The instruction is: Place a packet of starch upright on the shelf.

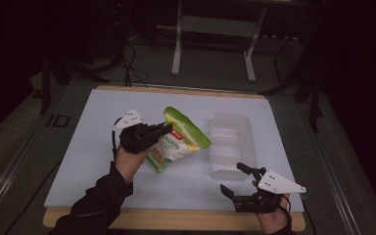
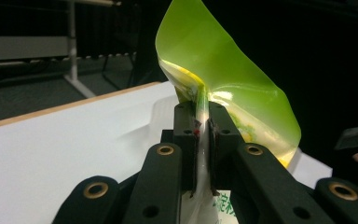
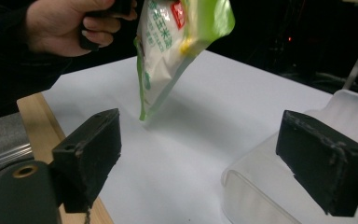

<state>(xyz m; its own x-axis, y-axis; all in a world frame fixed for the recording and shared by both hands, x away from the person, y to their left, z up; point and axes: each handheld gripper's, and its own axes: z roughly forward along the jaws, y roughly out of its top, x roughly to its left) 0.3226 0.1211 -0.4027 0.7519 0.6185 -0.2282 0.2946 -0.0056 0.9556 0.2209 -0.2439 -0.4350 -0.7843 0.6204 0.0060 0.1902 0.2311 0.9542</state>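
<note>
A green and white food pouch (image 1: 178,139) hangs tilted above the white table sheet, left of middle. My left gripper (image 1: 169,128) is shut on the pouch's edge. In the left gripper view the two black jaws pinch the pouch's sealed edge (image 2: 203,112), and its green top (image 2: 223,70) curls up behind them. The right gripper view has the pouch (image 3: 177,42) lifted off the sheet, with the person's hand (image 3: 70,23) above it. My right gripper (image 1: 234,180) rests open near the front right of the table, nothing between its fingers (image 3: 324,161).
A clear plastic tray (image 1: 230,144) lies right of middle, just beyond the right gripper; its rim (image 3: 256,186) shows close to the right jaws. A white sheet (image 1: 103,147) covers the wooden table (image 1: 176,220). A metal stand (image 1: 215,29) rises behind it.
</note>
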